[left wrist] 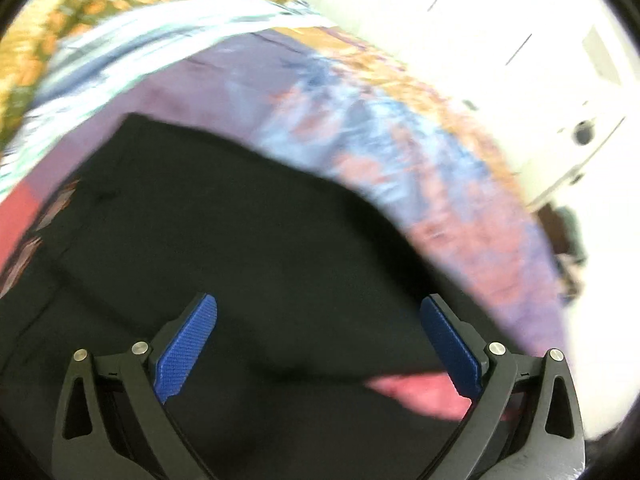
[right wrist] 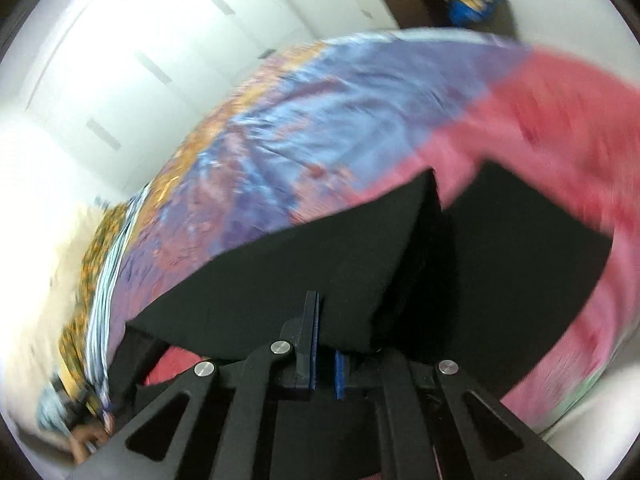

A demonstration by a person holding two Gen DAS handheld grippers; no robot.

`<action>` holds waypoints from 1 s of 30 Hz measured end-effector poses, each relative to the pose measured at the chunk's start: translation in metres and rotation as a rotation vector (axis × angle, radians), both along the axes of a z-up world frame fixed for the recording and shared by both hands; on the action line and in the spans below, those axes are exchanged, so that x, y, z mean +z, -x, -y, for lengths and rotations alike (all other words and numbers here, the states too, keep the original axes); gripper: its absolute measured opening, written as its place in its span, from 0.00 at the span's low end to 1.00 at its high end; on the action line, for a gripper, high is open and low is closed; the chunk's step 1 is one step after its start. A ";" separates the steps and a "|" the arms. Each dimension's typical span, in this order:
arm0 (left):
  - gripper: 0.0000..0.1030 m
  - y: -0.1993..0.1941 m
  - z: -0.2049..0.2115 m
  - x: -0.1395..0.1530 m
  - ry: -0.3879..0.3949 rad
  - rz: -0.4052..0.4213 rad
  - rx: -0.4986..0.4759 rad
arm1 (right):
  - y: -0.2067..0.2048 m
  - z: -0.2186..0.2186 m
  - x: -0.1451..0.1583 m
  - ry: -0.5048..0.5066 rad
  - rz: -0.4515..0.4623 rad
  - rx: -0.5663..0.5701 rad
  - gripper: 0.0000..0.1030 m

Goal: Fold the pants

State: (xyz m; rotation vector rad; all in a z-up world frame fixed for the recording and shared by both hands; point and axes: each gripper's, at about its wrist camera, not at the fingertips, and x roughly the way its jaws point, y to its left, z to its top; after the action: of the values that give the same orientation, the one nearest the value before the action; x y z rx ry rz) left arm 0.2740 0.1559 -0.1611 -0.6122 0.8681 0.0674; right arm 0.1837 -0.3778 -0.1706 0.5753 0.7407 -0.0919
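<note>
1 gripper (right wrist: 320, 312) clamps the black pants (right wrist: 300, 272); the other (left wrist: 318, 320) gapes.

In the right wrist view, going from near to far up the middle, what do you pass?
right gripper, shut on the black pants → patterned purple-blue bedsheet → white wall

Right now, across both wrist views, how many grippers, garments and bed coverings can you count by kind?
Black two-finger grippers with blue pads: 2 (open left gripper, right gripper shut on the pants)
Black fabric pants: 1
Purple, blue and pink patterned bedsheet: 1
Striped white-and-blue cloth: 1
Total: 5
</note>
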 end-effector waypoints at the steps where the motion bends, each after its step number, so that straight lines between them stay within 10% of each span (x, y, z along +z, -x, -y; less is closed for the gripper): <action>1: 0.99 -0.018 -0.001 0.002 0.063 -0.001 -0.024 | 0.002 -0.003 0.013 0.034 0.026 0.024 0.06; 9: 0.90 -0.132 0.023 -0.031 0.184 -0.183 -0.092 | 0.029 -0.025 0.066 0.115 0.155 0.099 0.06; 13: 0.62 -0.136 0.025 -0.049 0.219 -0.222 -0.040 | 0.047 -0.028 0.083 0.122 0.206 0.133 0.05; 16: 0.13 -0.124 0.021 -0.049 0.217 -0.194 -0.030 | 0.056 -0.024 0.091 0.123 0.220 0.147 0.05; 18: 0.08 -0.111 0.014 -0.041 0.247 -0.150 -0.022 | 0.056 -0.019 0.090 0.129 0.208 0.150 0.05; 21: 0.07 -0.072 -0.003 0.014 0.280 0.009 -0.015 | 0.041 -0.010 0.082 0.147 0.180 0.163 0.05; 26: 0.08 0.073 -0.015 0.124 0.110 0.263 0.005 | -0.005 0.005 0.093 0.094 0.221 0.203 0.05; 30: 0.08 0.181 0.012 0.090 0.096 0.202 0.042 | -0.017 0.022 0.085 0.042 0.185 0.200 0.05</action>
State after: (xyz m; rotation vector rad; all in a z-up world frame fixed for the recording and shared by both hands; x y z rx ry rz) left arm 0.0928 0.1437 -0.0708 -0.7149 0.6658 0.0016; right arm 0.2005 -0.3994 -0.0857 0.4601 0.6110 0.1290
